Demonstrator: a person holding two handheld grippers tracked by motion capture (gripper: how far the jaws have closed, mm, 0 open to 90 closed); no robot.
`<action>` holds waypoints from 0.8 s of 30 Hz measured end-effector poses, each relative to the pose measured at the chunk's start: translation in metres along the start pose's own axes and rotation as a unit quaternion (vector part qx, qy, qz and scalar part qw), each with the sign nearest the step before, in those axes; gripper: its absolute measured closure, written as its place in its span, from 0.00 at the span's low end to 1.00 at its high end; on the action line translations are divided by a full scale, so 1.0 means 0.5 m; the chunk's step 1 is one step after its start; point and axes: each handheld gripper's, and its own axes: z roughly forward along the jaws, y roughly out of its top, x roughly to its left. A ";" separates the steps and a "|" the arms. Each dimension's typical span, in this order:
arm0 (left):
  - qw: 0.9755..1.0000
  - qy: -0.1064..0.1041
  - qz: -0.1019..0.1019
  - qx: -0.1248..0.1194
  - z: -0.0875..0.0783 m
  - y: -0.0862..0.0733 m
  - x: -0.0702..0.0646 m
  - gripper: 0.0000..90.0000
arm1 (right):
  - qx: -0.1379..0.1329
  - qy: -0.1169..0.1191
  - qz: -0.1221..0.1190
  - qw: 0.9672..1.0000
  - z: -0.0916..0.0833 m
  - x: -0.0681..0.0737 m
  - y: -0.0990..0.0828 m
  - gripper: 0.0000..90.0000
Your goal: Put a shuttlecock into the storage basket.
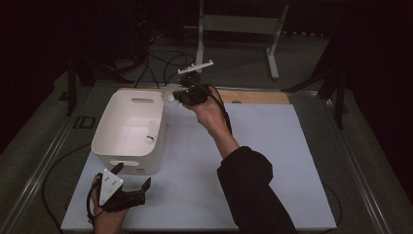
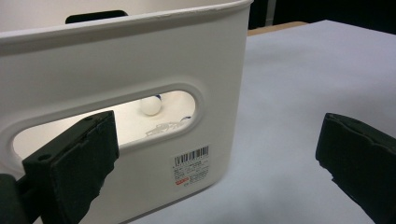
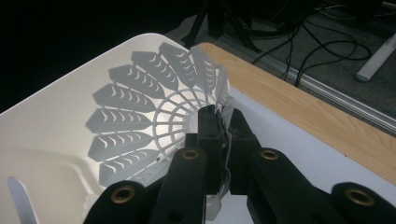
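Pinching the skirt edge of a white shuttlecock, the right gripper's fingers are closed on the plastic, holding it over the far right corner of the bin. The right hand reaches forward from a dark sleeve, raised above the tabletop.

The left gripper's fingers stand wide apart and hold nothing, one just in front of the bin's near handle slot, the other out over the white sheet. The left hand rests low at the near edge, close to the bin's near wall.

Through the slot another shuttlecock lies on the bin floor, so I count two. A barcode sticker sits under the slot; its print is too small to read.
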 end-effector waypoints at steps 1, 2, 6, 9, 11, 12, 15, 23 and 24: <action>1.000 0.000 0.000 0.000 0.000 0.000 0.000 0.00 | -0.001 0.000 0.001 1.000 0.001 0.001 0.000 0.97; 1.000 0.000 -0.001 0.000 0.000 0.000 0.000 0.00 | -0.001 0.001 0.000 1.000 0.002 0.002 0.001 0.97; 1.000 0.000 -0.001 -0.001 0.000 0.000 0.000 0.00 | -0.001 0.002 0.000 1.000 0.003 0.005 0.003 0.97; 1.000 0.000 0.000 0.000 0.000 0.000 0.000 0.00 | -0.001 0.004 0.000 1.000 0.004 0.008 0.005 0.97; 1.000 0.000 0.001 0.001 0.000 0.000 0.000 0.00 | -0.002 0.004 -0.002 1.000 0.004 0.010 0.006 0.97; 1.000 0.000 0.001 0.000 0.000 0.000 0.000 0.00 | -0.003 0.005 -0.002 1.000 0.004 0.011 0.007 0.97; 1.000 0.000 0.000 0.000 0.000 0.000 0.000 0.00 | -0.003 0.006 -0.002 1.000 0.004 0.014 0.008 0.97; 1.000 0.000 0.000 0.000 0.000 0.000 0.001 0.00 | -0.004 0.012 -0.006 1.000 0.007 0.023 0.010 0.97; 1.000 0.000 0.000 0.000 0.000 0.000 0.001 0.00 | -0.004 0.012 -0.007 1.000 0.008 0.025 0.010 0.97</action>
